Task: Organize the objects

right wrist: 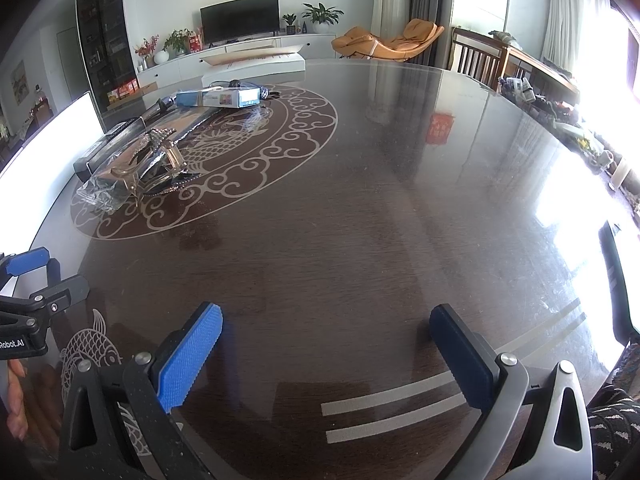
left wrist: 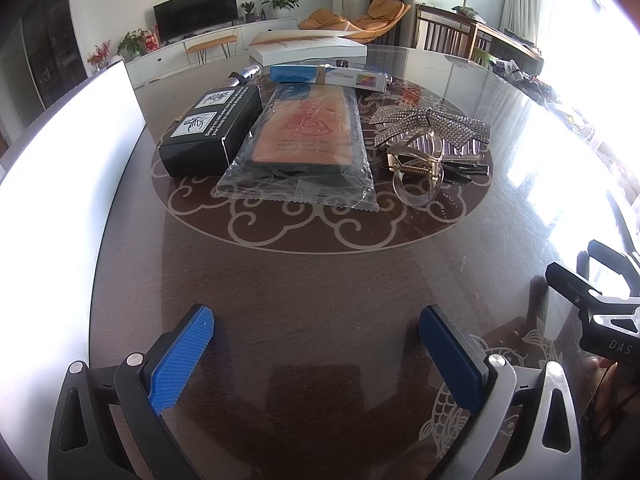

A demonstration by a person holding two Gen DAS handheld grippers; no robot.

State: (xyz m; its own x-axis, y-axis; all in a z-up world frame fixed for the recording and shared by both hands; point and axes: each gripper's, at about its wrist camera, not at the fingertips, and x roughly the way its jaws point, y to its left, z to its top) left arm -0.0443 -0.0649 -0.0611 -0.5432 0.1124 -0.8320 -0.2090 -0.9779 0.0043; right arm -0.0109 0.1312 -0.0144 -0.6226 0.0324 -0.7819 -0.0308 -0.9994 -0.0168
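The left tool (left wrist: 316,344) is wide open and holds nothing; its two blue pads hang just above the dark glossy counter (left wrist: 320,280). The right tool (right wrist: 326,344) is also wide open and empty, over a bare part of the same counter near two pale stripes (right wrist: 384,412).

The things to organize lie together on the round cloud ornament (left wrist: 280,236) printed in the counter. I take the wrapped package (left wrist: 300,148), a flat orange-brown item in clear plastic, as the landmark. Just beside it on its left is a black box (left wrist: 212,132) with white picture labels on top. Behind the package lies a long blue and white box (left wrist: 328,76), and further behind that a flat white box (left wrist: 308,48). A small metal cylinder (left wrist: 246,74) lies behind the black box. To the right of the package are rhinestone hair clips (left wrist: 432,122) and a clear claw clip (left wrist: 416,160) with a spring, touching each other. In the right wrist view the same group is far to the left of the tool, the clips (right wrist: 160,152) in front.
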